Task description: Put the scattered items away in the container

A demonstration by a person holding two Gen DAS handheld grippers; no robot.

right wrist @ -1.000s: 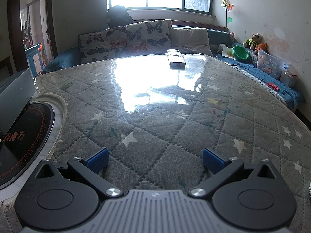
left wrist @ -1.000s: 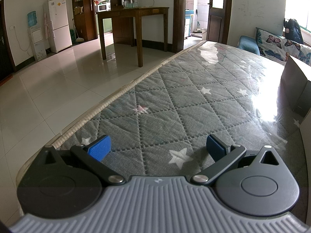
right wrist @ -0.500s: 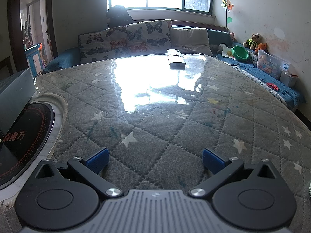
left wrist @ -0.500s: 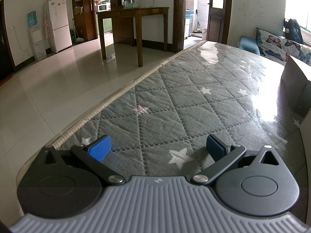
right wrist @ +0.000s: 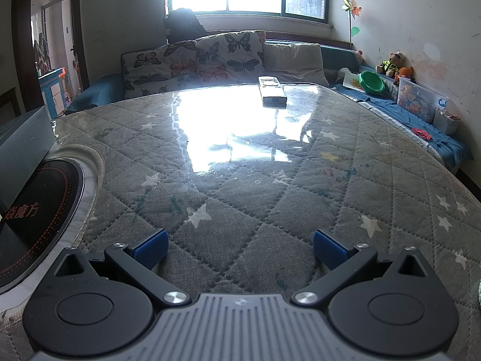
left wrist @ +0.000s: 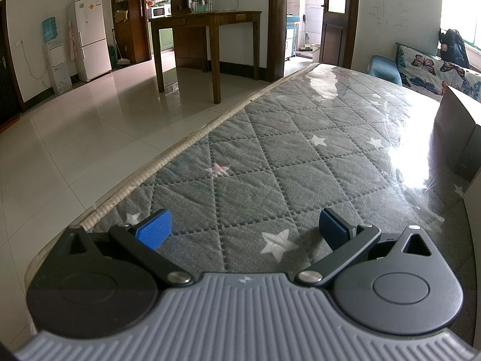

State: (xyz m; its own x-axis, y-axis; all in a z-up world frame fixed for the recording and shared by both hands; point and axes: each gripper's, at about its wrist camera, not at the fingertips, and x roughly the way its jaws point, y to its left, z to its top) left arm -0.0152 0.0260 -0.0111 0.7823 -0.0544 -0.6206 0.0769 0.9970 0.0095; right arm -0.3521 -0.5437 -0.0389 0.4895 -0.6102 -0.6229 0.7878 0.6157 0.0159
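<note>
A remote control point(right wrist: 272, 91) lies at the far edge of the tabletop point(right wrist: 240, 162), before a sofa point(right wrist: 210, 60). A round cooktop point(right wrist: 36, 210) sits at the left, a box point(right wrist: 24, 144) behind it.

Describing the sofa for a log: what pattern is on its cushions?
Colourful butterflies on the pale sofa cushions, clearest in the right wrist view.

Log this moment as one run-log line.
left gripper: open, empty | right gripper: open, empty | remote: far across table, untouched
</note>
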